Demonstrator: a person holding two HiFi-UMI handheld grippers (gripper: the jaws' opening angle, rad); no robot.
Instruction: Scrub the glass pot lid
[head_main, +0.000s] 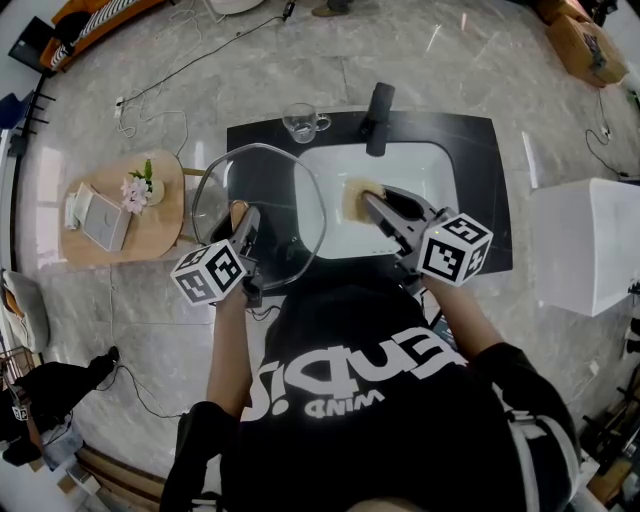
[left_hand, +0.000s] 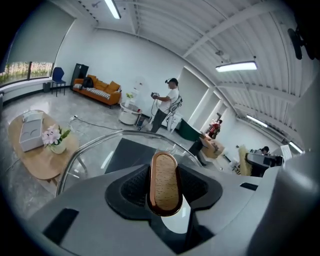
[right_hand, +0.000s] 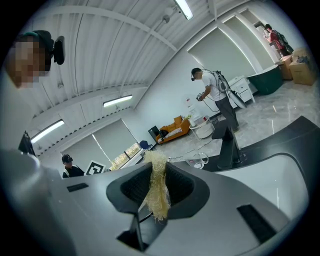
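The glass pot lid (head_main: 215, 190) stands tilted on edge over the black counter, left of the sink. My left gripper (head_main: 243, 222) is shut on its oval wooden handle (left_hand: 165, 181), which fills the gap between the jaws in the left gripper view (left_hand: 165, 186); the lid's rim (left_hand: 95, 142) arcs beyond it. My right gripper (head_main: 377, 208) is shut on a pale fibrous scrubber (head_main: 358, 196) over the sink, just right of the lid's edge. In the right gripper view (right_hand: 157, 186) the scrubber (right_hand: 157, 192) hangs pinched between the jaws.
A white sink (head_main: 425, 165) sits in a black counter (head_main: 480, 180) with a black faucet (head_main: 378, 118) and a glass mug (head_main: 303, 122) behind it. A round wooden table (head_main: 160, 230) with flowers stands at the left, a white box (head_main: 590, 245) at the right.
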